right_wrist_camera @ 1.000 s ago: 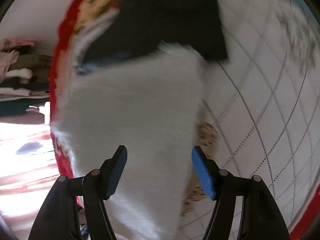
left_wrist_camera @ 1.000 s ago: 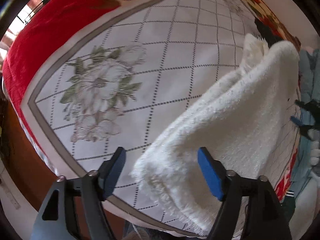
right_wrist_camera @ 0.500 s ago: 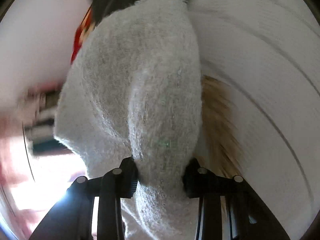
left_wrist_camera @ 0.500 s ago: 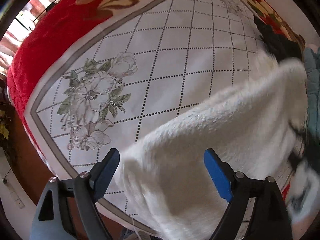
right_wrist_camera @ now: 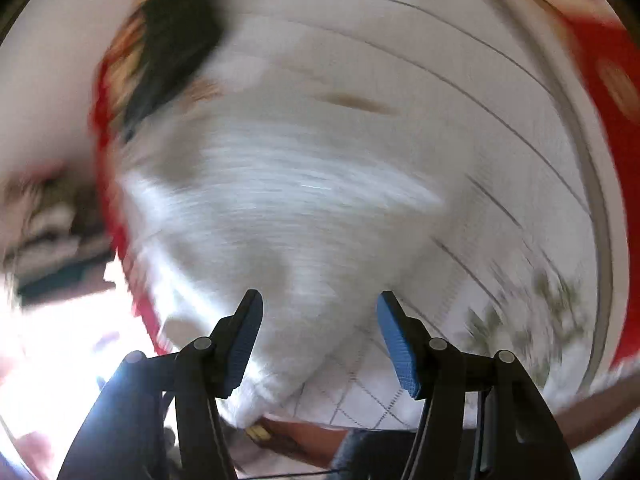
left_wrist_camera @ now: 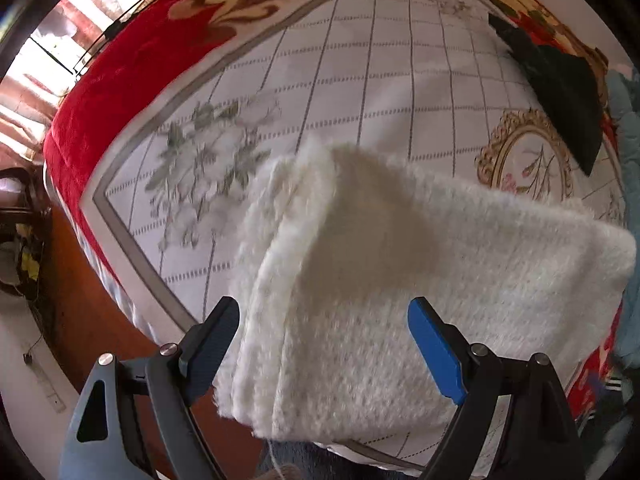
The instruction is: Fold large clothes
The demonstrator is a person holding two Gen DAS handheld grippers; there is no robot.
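A folded white fluffy garment lies on the white grid-patterned bedspread near its front edge. My left gripper is open, its blue-padded fingers on either side of the garment's near end without pinching it. In the right wrist view, which is motion-blurred, the same white garment lies ahead, and my right gripper is open over its near corner, holding nothing.
A folded black garment lies at the far right of the bedspread and also shows in the right wrist view. A red floral blanket borders the bedspread. More clothes are piled past the right edge.
My right gripper was shut on the white garment half a second ago; it has opened and let go. The garment now lies folded flat. The right view is swinging quickly.
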